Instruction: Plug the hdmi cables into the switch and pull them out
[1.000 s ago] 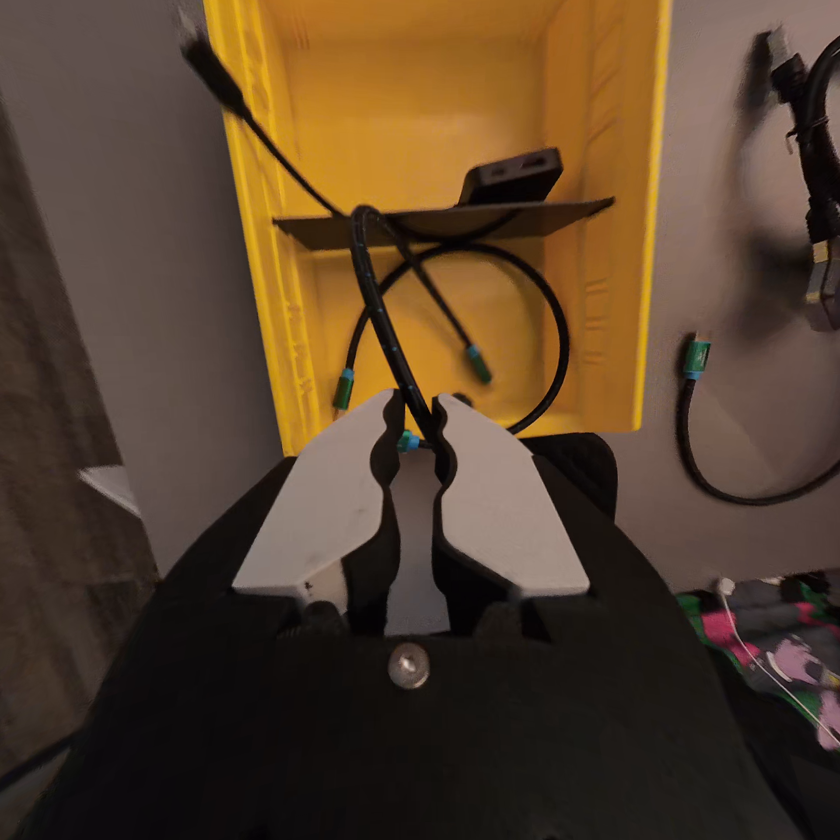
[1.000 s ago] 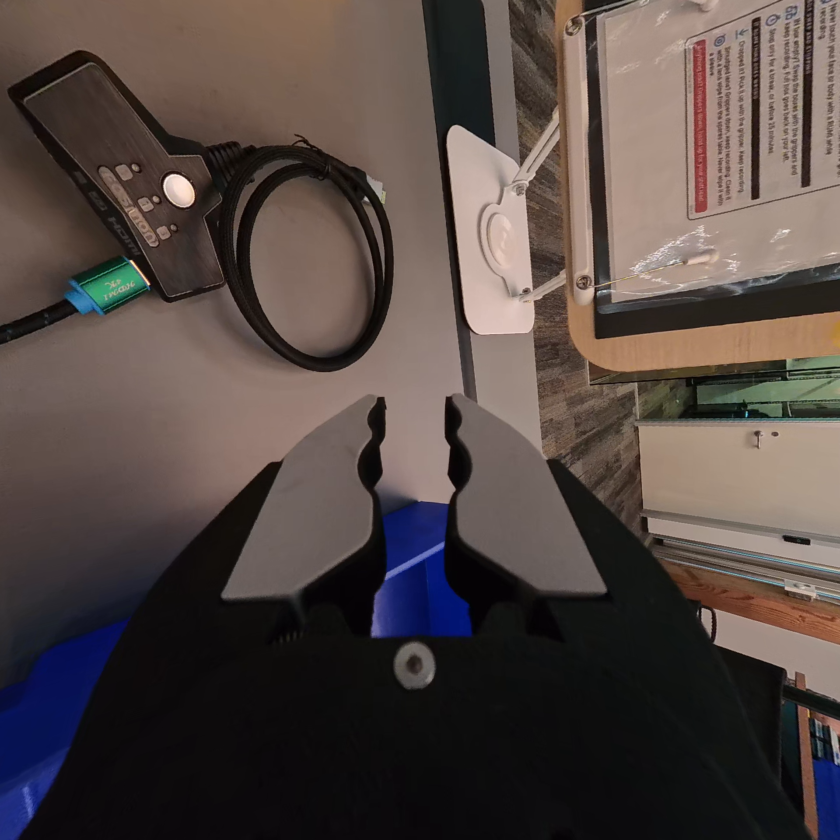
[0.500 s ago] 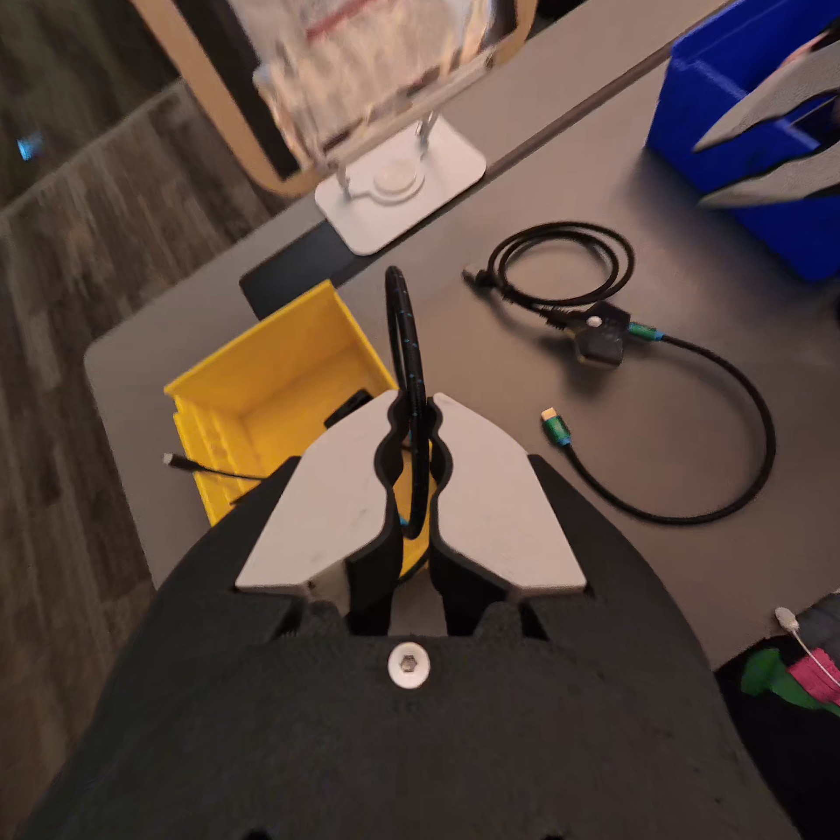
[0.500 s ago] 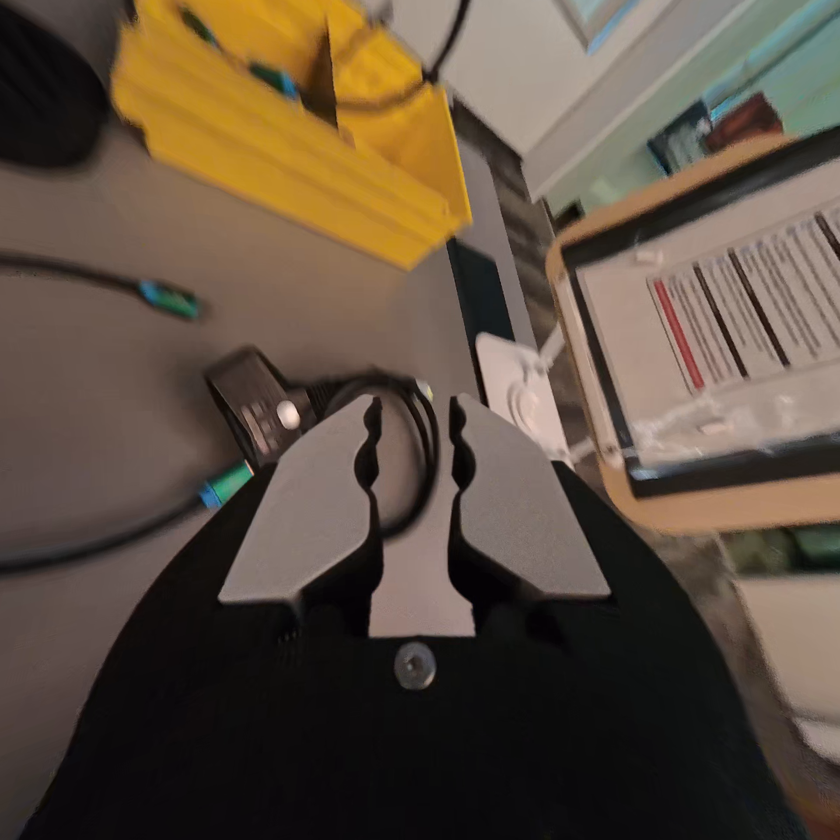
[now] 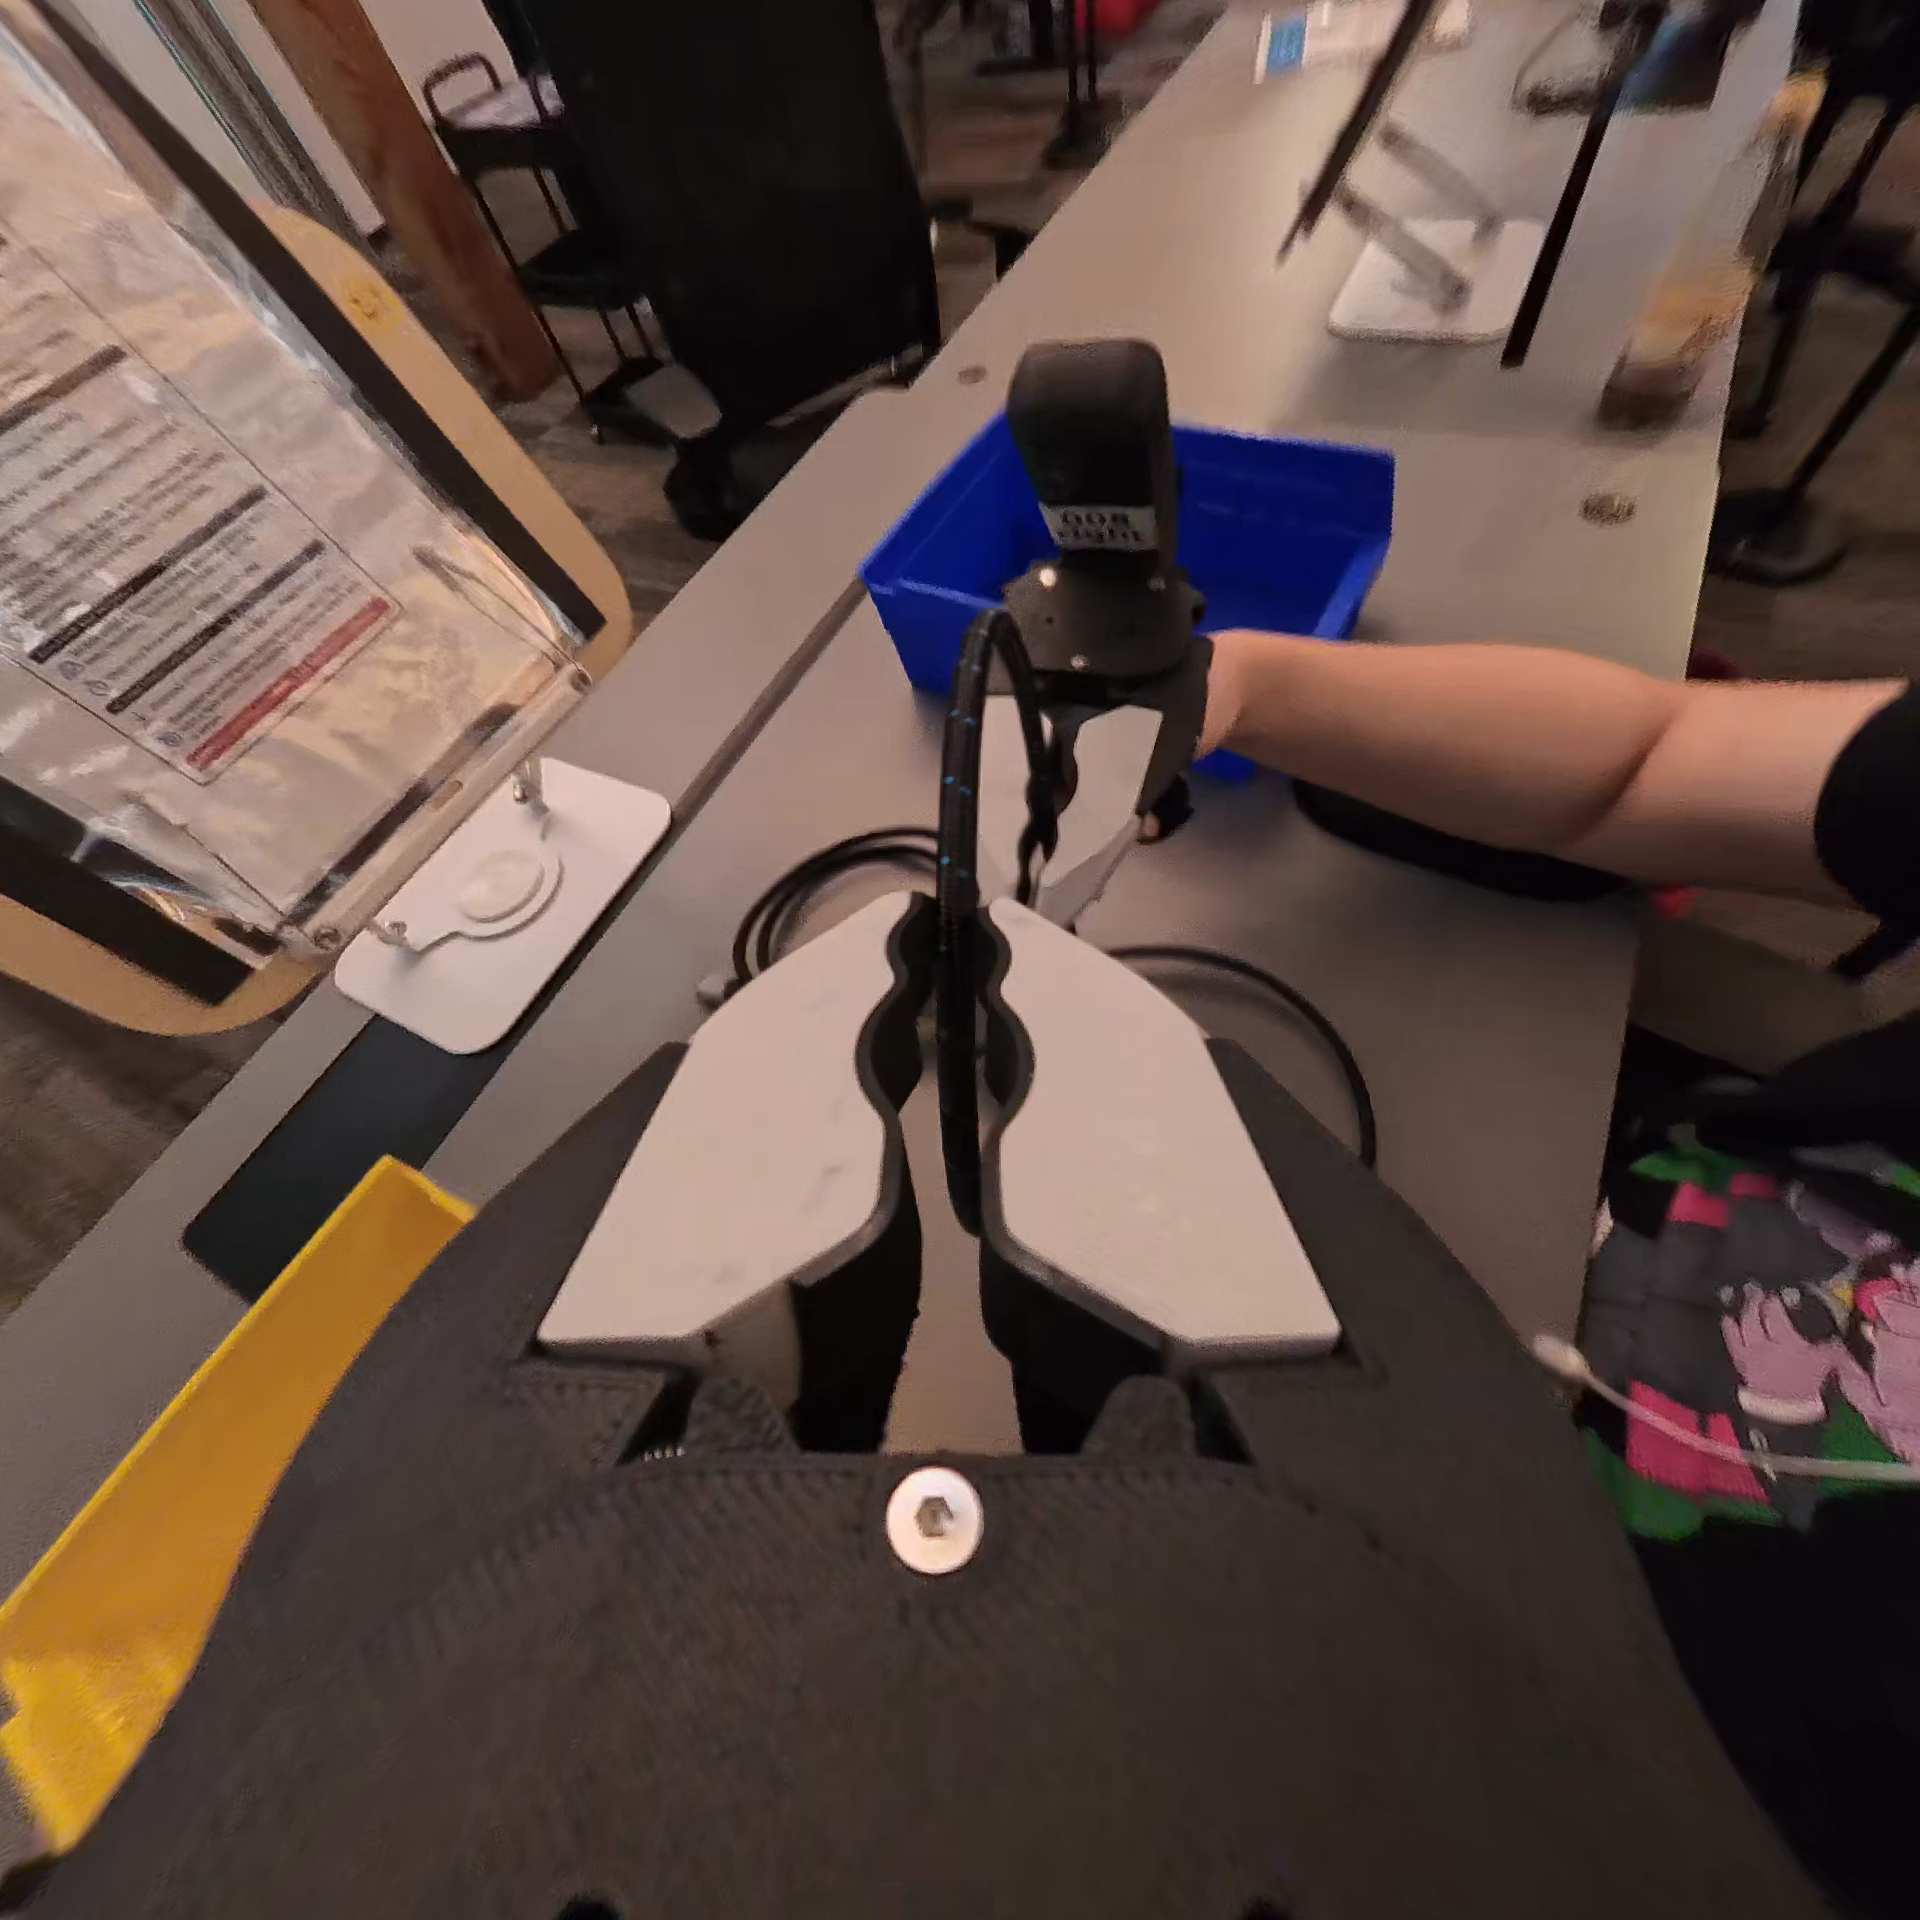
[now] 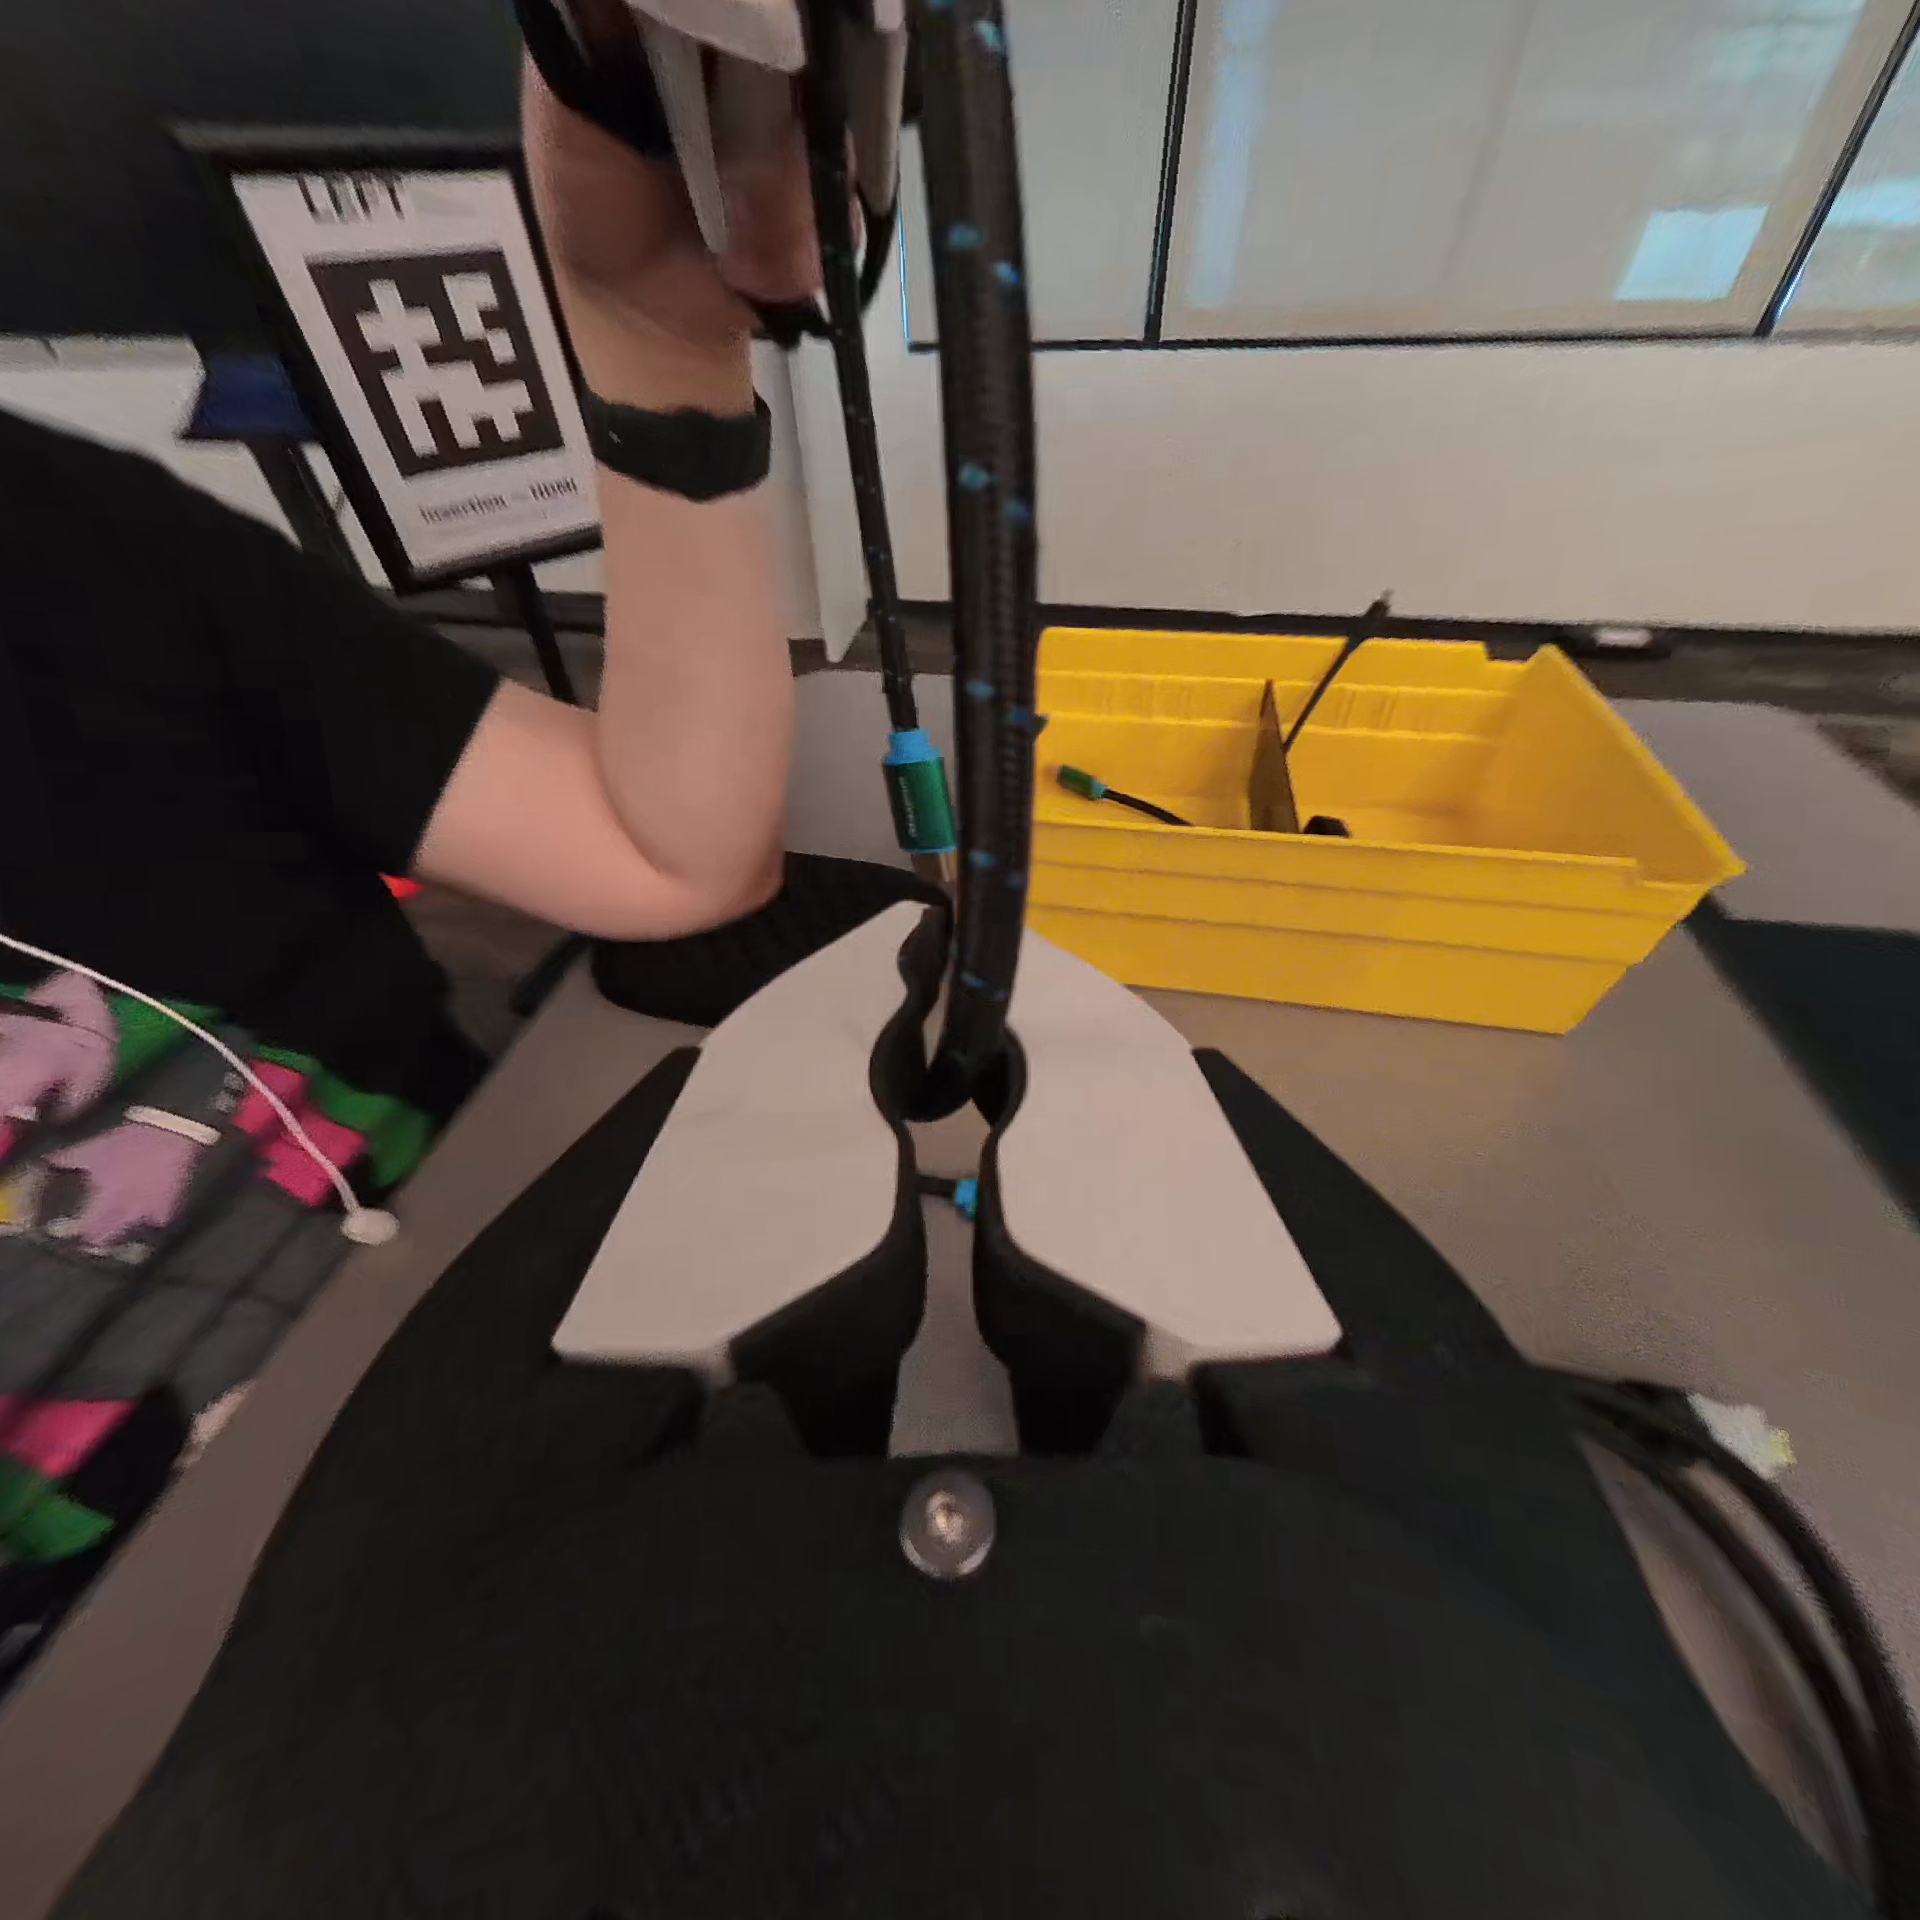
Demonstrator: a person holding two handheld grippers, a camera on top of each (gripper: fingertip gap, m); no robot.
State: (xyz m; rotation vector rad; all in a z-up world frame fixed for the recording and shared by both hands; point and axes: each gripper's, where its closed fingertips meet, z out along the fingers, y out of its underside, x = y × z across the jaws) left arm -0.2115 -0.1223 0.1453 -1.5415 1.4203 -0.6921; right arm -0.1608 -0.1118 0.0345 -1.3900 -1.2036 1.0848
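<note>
My left gripper (image 5: pixel 951 909) is shut on a black braided HDMI cable (image 5: pixel 956 790) with blue flecks. The cable arches up and over to my right gripper (image 5: pixel 1091 831), which points down just beyond it. In the right wrist view my right gripper (image 6: pixel 971 935) is shut on the same cable (image 6: pixel 982 582), which sits in the finger notch. The left gripper's fingers (image 6: pixel 691 135) hold the cable at the top of that view. The cable's green plug (image 6: pixel 917 805) hangs free beside it. The switch is hidden; only loops of black cable (image 5: pixel 790 894) show on the grey table (image 5: pixel 1455 987).
A yellow bin (image 6: pixel 1351 935) with a divider and more cables stands on the table; its corner shows in the left wrist view (image 5: pixel 208 1403). A blue bin (image 5: pixel 1288 520) stands behind the right gripper. A framed sheet on a white stand (image 5: pixel 499 894) sits left. A person's forearm (image 5: pixel 1507 748) reaches in.
My left gripper lifted the cable out of the yellow bin and swung right over the table. My right gripper turned round from open over the switch and shut on the same cable.
</note>
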